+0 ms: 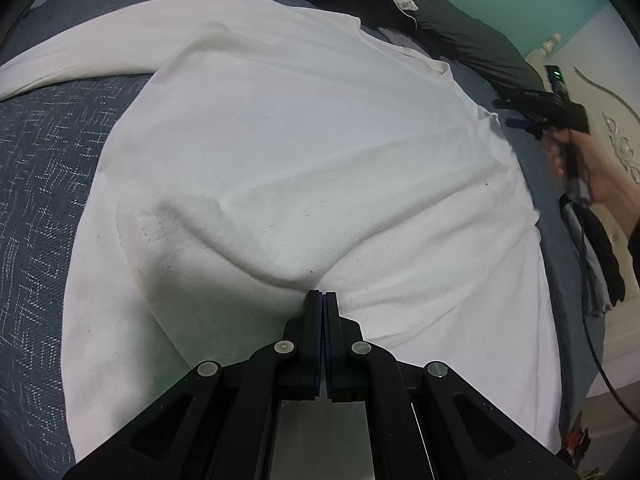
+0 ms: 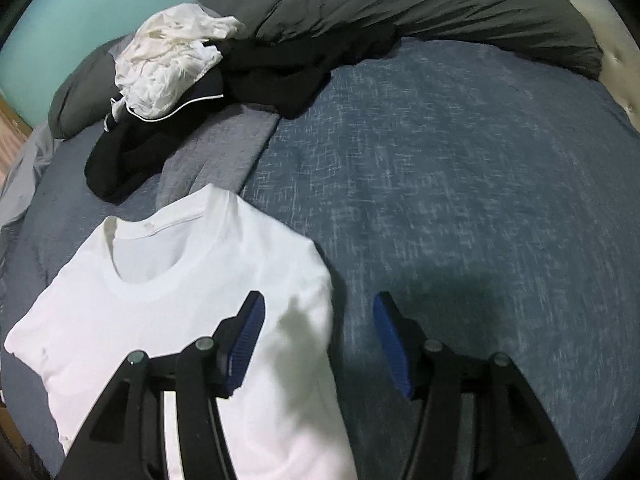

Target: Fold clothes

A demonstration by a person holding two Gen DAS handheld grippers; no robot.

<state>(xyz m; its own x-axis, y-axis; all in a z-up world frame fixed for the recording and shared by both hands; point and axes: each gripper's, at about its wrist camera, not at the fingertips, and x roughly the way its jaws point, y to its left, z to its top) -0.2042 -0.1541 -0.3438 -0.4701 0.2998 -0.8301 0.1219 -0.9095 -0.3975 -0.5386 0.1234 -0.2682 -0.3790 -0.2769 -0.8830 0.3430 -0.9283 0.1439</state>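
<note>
A white long-sleeved shirt [image 1: 300,140] lies spread on a blue patterned bedcover [image 1: 40,200], one sleeve stretched out to the far left. My left gripper [image 1: 322,300] is shut on a pinch of the shirt's cloth near its lower edge, and creases run out from the tips. In the right wrist view the shirt [image 2: 160,312] shows its collar at upper left. My right gripper [image 2: 319,304] hangs open over the shirt's shoulder edge, with nothing between its blue pads [image 2: 248,332]. In the left wrist view the right gripper [image 1: 505,114] sits beside the shirt's far right edge, held by a hand [image 1: 600,176].
A crumpled white garment [image 2: 168,60] and black clothes [image 2: 280,68] are heaped at the far side of the bedcover [image 2: 440,200]. A dark grey duvet [image 2: 400,4] is bunched along the back. A cream headboard [image 1: 600,100] stands at the right. Dark clothes [image 1: 600,248] hang by the bed's right edge.
</note>
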